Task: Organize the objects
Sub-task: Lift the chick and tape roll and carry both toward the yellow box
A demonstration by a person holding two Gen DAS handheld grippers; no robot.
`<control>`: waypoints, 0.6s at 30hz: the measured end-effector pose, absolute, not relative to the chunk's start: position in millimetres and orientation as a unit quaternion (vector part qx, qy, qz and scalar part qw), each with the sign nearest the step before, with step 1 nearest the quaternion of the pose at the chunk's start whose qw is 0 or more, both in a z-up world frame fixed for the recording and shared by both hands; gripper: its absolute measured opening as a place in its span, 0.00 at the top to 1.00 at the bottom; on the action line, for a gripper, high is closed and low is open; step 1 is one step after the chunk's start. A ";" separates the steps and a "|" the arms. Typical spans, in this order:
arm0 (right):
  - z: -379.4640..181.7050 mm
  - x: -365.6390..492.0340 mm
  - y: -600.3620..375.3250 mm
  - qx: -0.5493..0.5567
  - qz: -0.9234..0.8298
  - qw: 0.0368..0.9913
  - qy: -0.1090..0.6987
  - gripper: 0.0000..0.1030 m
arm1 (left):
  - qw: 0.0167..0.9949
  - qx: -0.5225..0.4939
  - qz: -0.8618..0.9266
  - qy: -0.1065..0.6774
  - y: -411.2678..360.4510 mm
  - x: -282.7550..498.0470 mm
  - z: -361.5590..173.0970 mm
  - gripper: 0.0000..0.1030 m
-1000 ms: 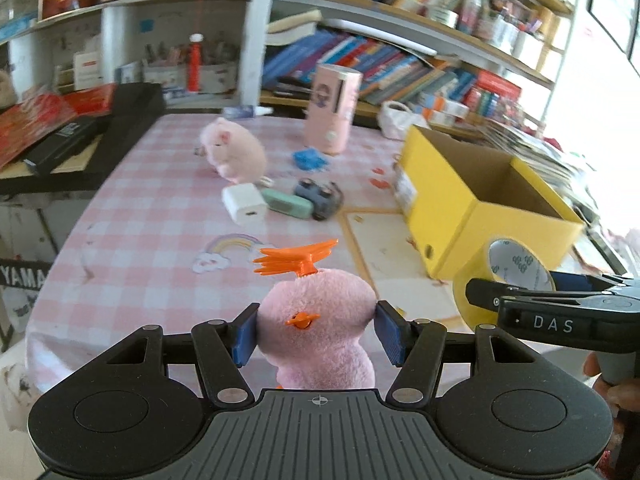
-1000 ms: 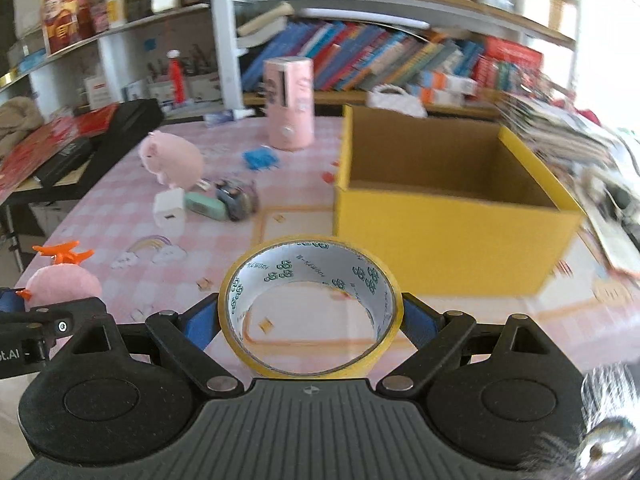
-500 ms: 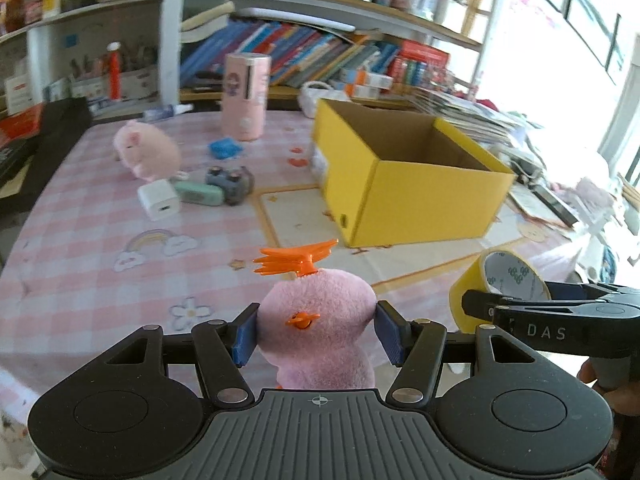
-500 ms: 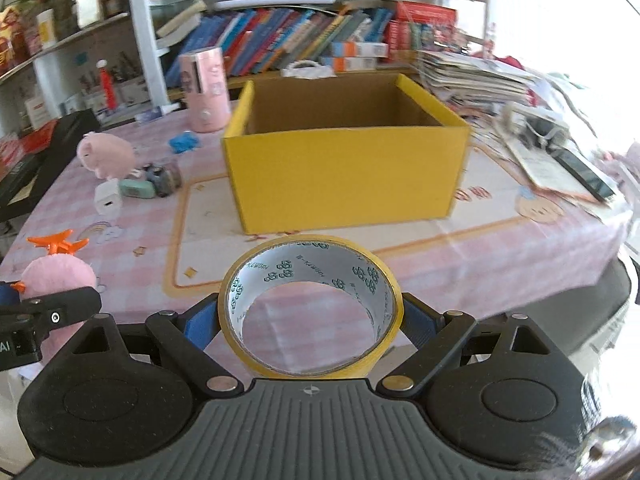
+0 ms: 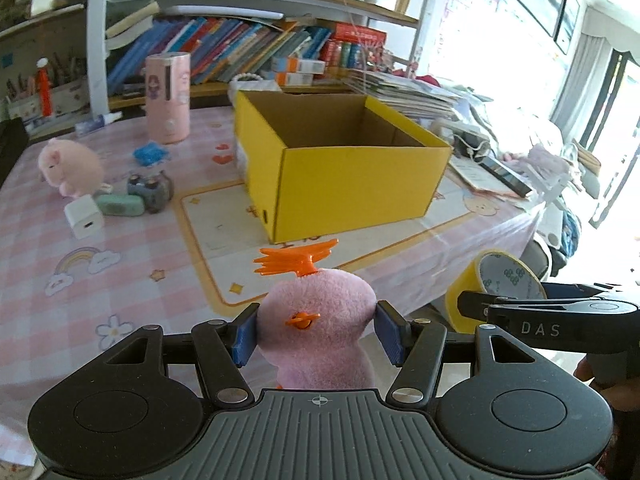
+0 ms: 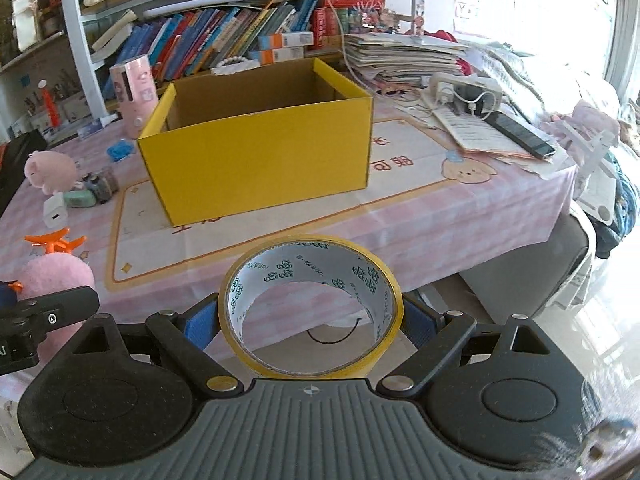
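My left gripper point(image 5: 316, 334) is shut on a pink plush bird point(image 5: 320, 320) with an orange crest, held near the table's front edge. My right gripper point(image 6: 310, 326) is shut on a roll of yellow tape point(image 6: 310, 308), also seen to the right in the left wrist view as the yellow tape point(image 5: 490, 280). An open yellow cardboard box point(image 5: 344, 168) stands on the pink checked tablecloth ahead of both grippers; its inside looks empty. In the right wrist view the box point(image 6: 260, 152) sits straight ahead and the plush bird point(image 6: 56, 276) shows at the left.
Left of the box lie a pink plush pig point(image 5: 70, 168), a white charger point(image 5: 84, 216), a green case point(image 5: 120, 205), a dark toy car point(image 5: 152, 188) and a blue piece point(image 5: 150, 154). A pink cylinder point(image 5: 168, 98) stands behind. Papers and a phone point(image 6: 520, 134) lie right. Bookshelves behind.
Both views have swung to the right, so the yellow box has slid from the right toward the middle. The plush bird and the tape stay gripped as before.
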State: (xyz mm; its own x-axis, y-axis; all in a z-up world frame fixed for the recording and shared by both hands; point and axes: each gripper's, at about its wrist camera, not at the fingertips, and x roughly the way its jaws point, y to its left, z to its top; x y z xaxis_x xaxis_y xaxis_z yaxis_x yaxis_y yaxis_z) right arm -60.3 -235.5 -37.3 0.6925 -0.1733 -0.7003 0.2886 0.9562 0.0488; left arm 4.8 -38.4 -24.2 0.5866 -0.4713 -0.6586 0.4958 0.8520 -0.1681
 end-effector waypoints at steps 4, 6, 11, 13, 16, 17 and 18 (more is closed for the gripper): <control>-37.5 -61.2 -242.7 0.083 -0.136 0.914 0.372 0.12 | 0.889 0.023 -0.281 0.361 -45.7 5.7 -23.3 0.42; -36.8 -59.4 -245.7 0.086 -0.138 0.914 0.372 0.12 | 0.890 0.023 -0.281 0.358 -47.3 6.6 -22.3 0.42; -34.8 -52.9 -247.7 0.082 -0.135 0.916 0.370 0.12 | 0.891 0.025 -0.281 0.356 -52.6 11.1 -20.5 0.42; -34.4 -50.1 -249.3 0.081 -0.134 0.916 0.370 0.12 | 0.892 0.026 -0.282 0.354 -55.0 13.5 -19.6 0.42; -33.6 -46.5 -252.6 0.080 -0.136 0.916 0.370 0.12 | 0.892 0.027 -0.284 0.351 -59.9 17.6 -18.8 0.42; -33.2 -45.2 -254.5 0.080 -0.137 0.916 0.369 0.12 | 0.892 0.028 -0.285 0.350 -61.7 18.9 -18.4 0.42; -32.8 -44.0 -255.9 0.080 -0.139 0.916 0.368 0.12 | 0.892 0.029 -0.285 0.348 -63.6 20.4 -17.7 0.42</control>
